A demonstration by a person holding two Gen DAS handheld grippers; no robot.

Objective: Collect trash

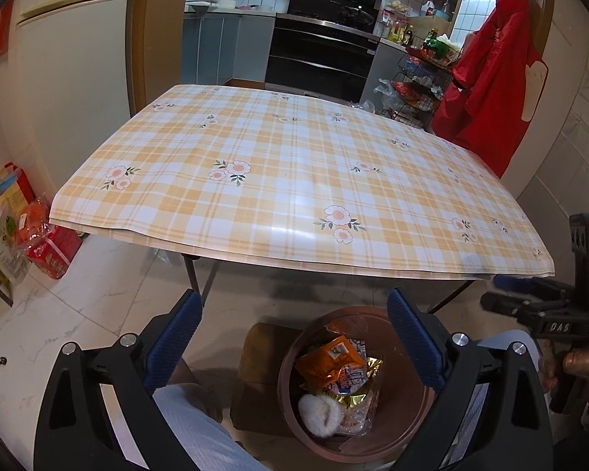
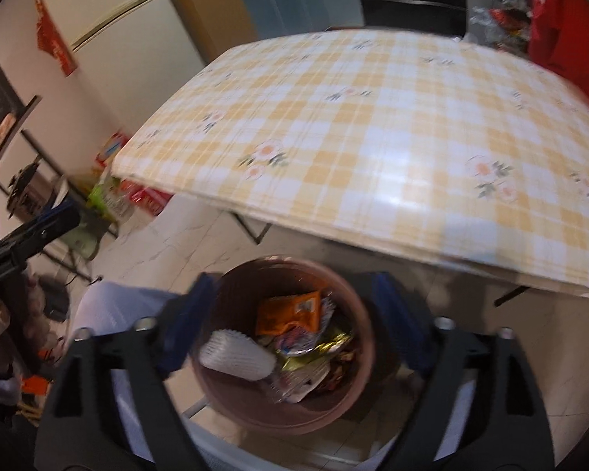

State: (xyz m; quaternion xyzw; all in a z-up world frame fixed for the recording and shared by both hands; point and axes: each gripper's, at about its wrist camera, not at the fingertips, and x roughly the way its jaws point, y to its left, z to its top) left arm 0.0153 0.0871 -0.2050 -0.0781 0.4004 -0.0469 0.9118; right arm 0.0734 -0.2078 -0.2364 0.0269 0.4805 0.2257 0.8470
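A round brown trash bin [image 1: 408, 424] stands on the floor below the table's near edge; it also shows in the right wrist view [image 2: 357, 388]. Inside lie an orange snack wrapper [image 1: 328, 359] [image 2: 288, 312], a white foam fruit net [image 1: 320, 414] [image 2: 237, 355], gold foil and other crumpled wrappers. My left gripper [image 1: 294, 337] is open and empty, above the bin. My right gripper [image 2: 290, 314] is open and empty, directly over the bin; it also shows at the right edge of the left wrist view [image 1: 502, 290].
A table with a yellow plaid flowered cloth [image 1: 294, 180] [image 2: 373, 137] fills the middle. Packaged goods [image 1: 39, 235] sit on the floor at left by a fridge [image 1: 70, 78]. A red garment [image 1: 494, 90] hangs at right beside a wire rack [image 1: 416, 82].
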